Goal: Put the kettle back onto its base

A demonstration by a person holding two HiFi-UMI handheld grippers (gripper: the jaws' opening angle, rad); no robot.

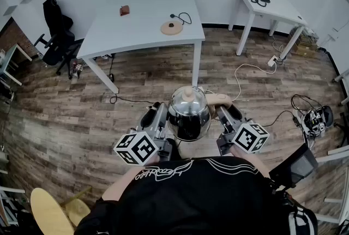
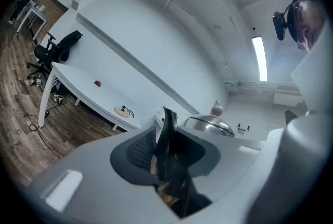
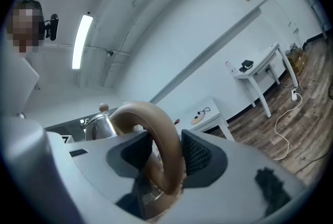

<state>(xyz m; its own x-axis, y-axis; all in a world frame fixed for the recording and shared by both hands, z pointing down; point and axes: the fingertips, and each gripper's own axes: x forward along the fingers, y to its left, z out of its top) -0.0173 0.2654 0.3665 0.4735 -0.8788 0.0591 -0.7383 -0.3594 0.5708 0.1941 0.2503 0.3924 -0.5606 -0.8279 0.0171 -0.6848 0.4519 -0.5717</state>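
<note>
A shiny steel kettle (image 1: 188,114) with a wooden knob hangs in front of the person's chest, held between both grippers above the wood floor. My right gripper (image 1: 229,115) is shut on its curved wooden handle (image 3: 158,140), which fills the gap between the pads. On the other side, my left gripper (image 1: 155,115) is shut on the dark spout (image 2: 167,140), with the kettle's lid (image 2: 208,124) showing beyond. The round wooden base (image 1: 171,27), with its black cord, lies on the near right part of the white table (image 1: 136,26) ahead. That base (image 2: 123,110) is also small in the left gripper view.
A small red-brown object (image 1: 125,10) lies on the same table. A black office chair (image 1: 56,35) stands to its left. A second white table (image 1: 272,7) with a phone is at the right. Cables (image 1: 245,73) trail over the floor. A wooden stool (image 1: 52,209) is at bottom left.
</note>
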